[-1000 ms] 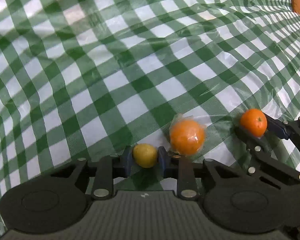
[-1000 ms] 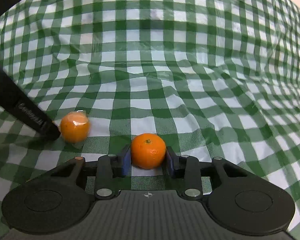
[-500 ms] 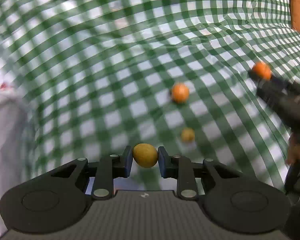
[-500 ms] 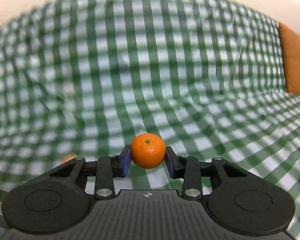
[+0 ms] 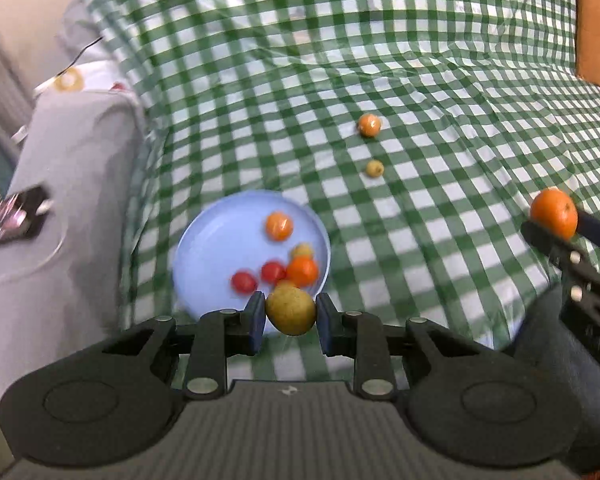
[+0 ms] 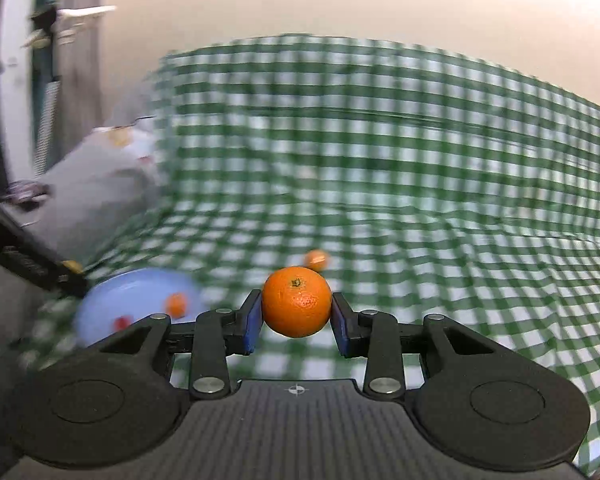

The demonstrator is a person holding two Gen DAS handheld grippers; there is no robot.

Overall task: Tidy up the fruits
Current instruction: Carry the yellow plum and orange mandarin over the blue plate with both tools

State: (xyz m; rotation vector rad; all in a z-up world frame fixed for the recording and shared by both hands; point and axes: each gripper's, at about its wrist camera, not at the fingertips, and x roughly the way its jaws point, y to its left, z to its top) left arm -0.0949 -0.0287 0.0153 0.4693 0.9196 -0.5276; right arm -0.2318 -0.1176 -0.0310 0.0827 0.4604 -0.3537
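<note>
A wrinkled, glossy green-and-white checked cloth [image 5: 420, 80] covers the surface. On it sits a round, smooth pale-blue plate [image 5: 212, 248] holding small orange, red and yellow fruits. The left gripper [image 5: 290, 318] pinches a dull yellow oval fruit [image 5: 290, 310], long axis crosswise, over the plate's near rim. The right gripper [image 6: 296, 320] clamps a dimpled mandarin [image 6: 297, 302], stem end up, right of the plate. Beyond the plate lie a wrapped orange [image 5: 369, 125] and a yellow fruit [image 5: 375, 168].

Our left gripper [image 5: 290, 316] points steeply downward, its jaws clamped on something small. Our right gripper [image 6: 296, 312] tilts gently downward, likewise clamped.
</note>
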